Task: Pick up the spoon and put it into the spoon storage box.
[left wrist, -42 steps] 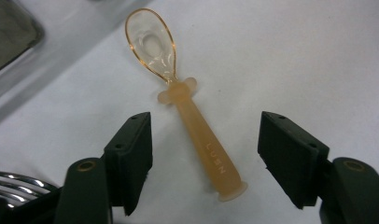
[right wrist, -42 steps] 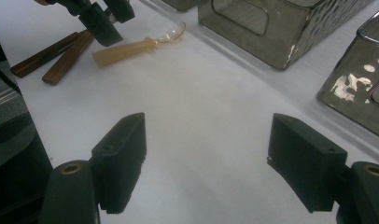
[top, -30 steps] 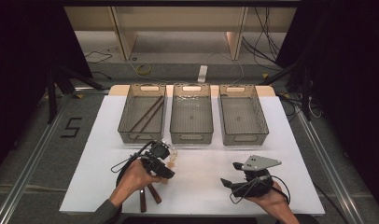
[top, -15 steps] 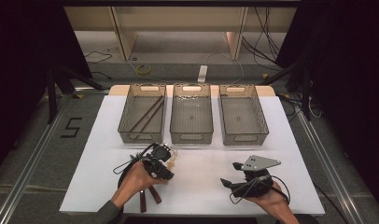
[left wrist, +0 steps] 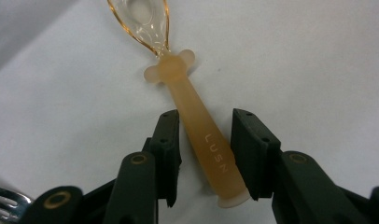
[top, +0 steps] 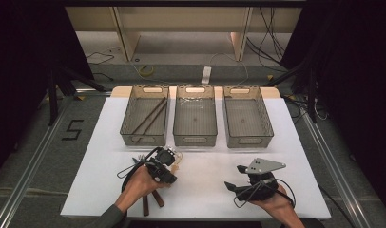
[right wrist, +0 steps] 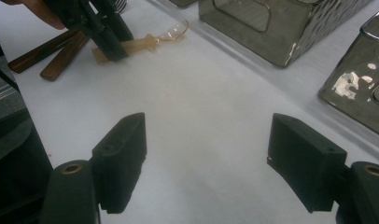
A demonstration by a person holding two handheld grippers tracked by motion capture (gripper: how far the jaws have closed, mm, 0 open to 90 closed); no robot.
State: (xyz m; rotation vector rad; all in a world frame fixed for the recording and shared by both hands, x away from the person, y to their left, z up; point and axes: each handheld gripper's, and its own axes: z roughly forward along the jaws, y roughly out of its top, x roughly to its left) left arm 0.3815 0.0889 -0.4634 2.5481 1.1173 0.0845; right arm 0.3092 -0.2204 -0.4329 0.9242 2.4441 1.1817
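Amber translucent plastic spoon [left wrist: 197, 135] lies unlifted near tabletop's [top: 205, 190] front edge | your left claw [left wrist: 204, 144] has been closing around its handle, not yet pinching | right claw [right wrist: 208, 154] spread, idle | binning remains

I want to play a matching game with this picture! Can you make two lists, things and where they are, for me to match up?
Things:
1. spoon
2. long brown sticks
3. right tool
4. middle basket

Places or states:
A. lying inside the left basket
B. nothing inside it
C. lying on the white table, handle between the jaws of the left tool, which have just been closing
D. jaws wide apart over bare table

Pairs: 1-C, 2-A, 3-D, 4-B
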